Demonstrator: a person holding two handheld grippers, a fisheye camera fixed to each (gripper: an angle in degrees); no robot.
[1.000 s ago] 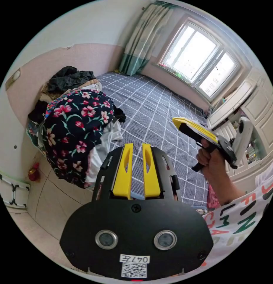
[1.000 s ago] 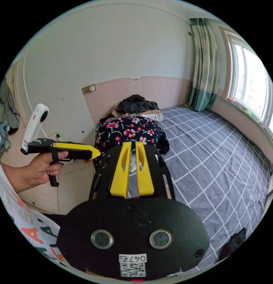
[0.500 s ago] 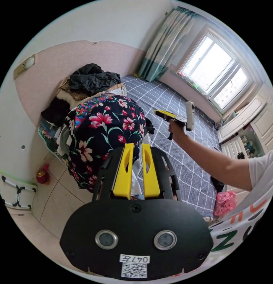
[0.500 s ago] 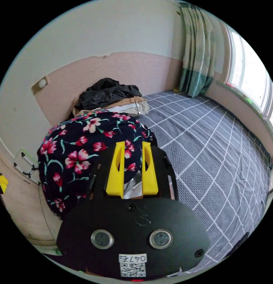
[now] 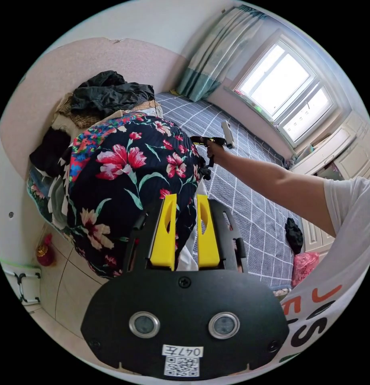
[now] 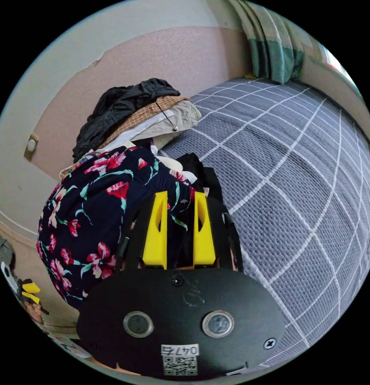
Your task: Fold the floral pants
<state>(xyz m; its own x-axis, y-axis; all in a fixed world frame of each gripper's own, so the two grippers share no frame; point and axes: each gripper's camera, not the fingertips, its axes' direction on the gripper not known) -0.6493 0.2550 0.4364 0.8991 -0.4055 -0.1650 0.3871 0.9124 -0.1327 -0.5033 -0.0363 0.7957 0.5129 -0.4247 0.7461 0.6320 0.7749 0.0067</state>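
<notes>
Closer now to the heap than a second ago, both tools. Left gripper (image 5: 184, 208) jaws parted, empty, poised over the floral pants (image 5: 128, 176); right gripper (image 6: 177, 206) likewise open at the pants' far edge (waistband, probably). Draped atop the clothes pile (image 6: 140, 108) at the bed (image 6: 293, 180) corner. Best pinched at the waistband corners, one layer only, then lifted clear onto the sheet.

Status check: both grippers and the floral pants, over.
Left gripper open, near pants. Right gripper open, at floral pants. Pants unfolded, heaped on clothes pile at bed edge.
</notes>
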